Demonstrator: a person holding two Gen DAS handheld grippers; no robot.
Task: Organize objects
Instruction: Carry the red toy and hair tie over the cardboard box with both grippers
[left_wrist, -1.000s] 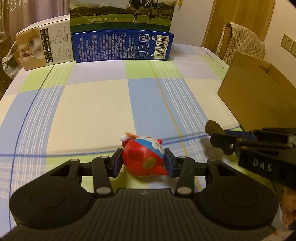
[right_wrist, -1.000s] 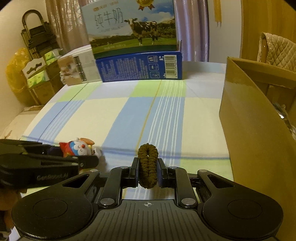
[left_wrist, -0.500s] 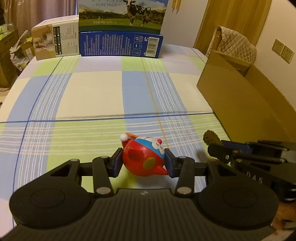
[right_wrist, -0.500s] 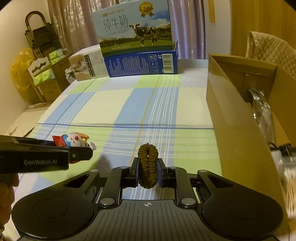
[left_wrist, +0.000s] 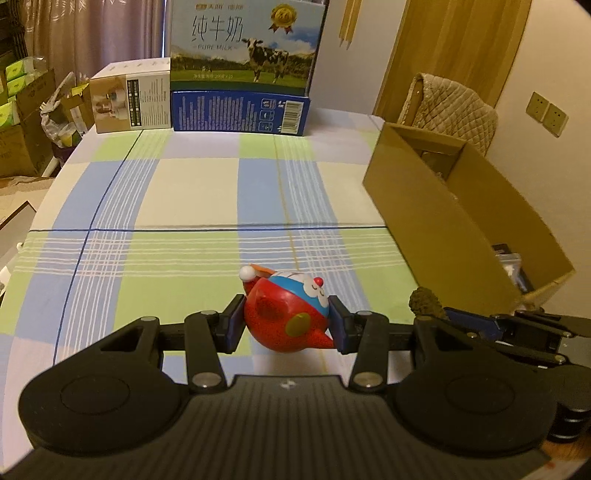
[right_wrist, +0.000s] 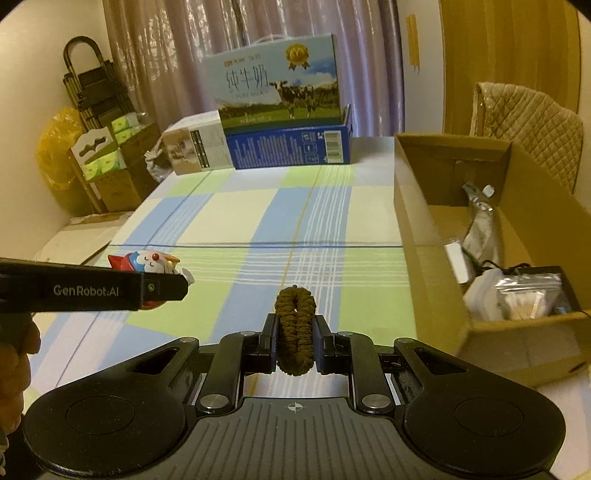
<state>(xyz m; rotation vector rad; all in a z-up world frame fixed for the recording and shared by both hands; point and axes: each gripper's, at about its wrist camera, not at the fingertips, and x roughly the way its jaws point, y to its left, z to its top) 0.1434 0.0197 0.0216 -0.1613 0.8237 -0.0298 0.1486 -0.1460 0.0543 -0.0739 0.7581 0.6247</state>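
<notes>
A red and blue cartoon cat toy (left_wrist: 286, 314) is clamped between the pads of my left gripper (left_wrist: 286, 325), lifted above the checked tablecloth. In the right wrist view the same toy (right_wrist: 147, 262) shows at the left, behind the left gripper's finger. My right gripper (right_wrist: 295, 341) is shut on a brown braided hair tie (right_wrist: 295, 325), which stands upright between its pads. The hair tie (left_wrist: 424, 301) also shows at the right of the left wrist view. An open cardboard box (right_wrist: 491, 332) stands on the right; both grippers are to its left.
Inside the cardboard box (left_wrist: 443, 229) lie bags and small items (right_wrist: 513, 295). A milk carton box (left_wrist: 243, 48), a blue box (left_wrist: 240, 114) and a white box (left_wrist: 129, 98) stand at the table's far edge. A chair with a quilted cover (left_wrist: 447, 107) stands behind the cardboard box.
Both grippers have risen and pulled back from the far boxes, each keeping its grip. The cardboard box's inside has come into view.
</notes>
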